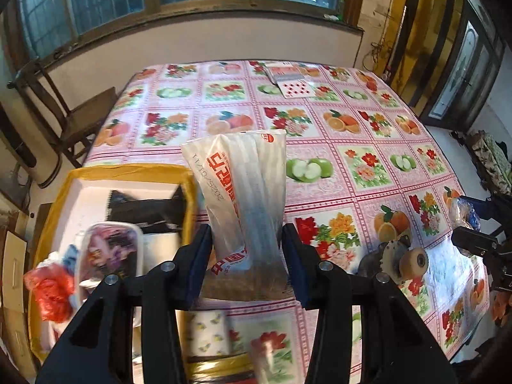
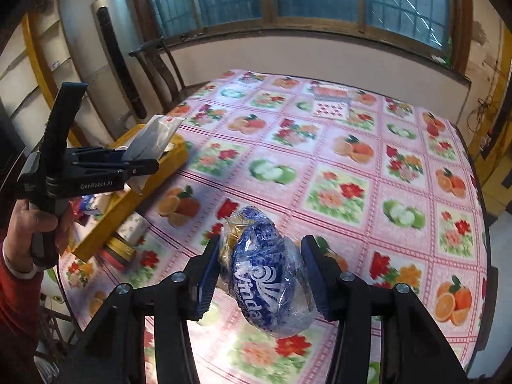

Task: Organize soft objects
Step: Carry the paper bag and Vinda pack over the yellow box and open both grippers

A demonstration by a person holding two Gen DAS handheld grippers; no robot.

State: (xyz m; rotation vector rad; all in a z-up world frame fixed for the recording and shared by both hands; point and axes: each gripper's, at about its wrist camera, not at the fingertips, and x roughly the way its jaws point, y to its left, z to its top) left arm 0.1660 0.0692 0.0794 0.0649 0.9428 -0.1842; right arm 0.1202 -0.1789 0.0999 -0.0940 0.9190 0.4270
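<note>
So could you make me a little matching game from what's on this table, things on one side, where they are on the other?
Things:
1. white bag with red print
2. blue tissue pack
3. playing cards
4. yellow box

Places:
A. far end of the table
B. in the right gripper
C. left edge of the table
D. in the left gripper

Pairs: 1-D, 2-B, 3-A, 4-C

Playing cards (image 1: 296,88) on fruit-print tablecloth (image 1: 368,166); wooden chair (image 1: 64,108) beside.

Both wrist views look closely down along tongs, sharing the tablecloth (image 1: 352,166).
</note>
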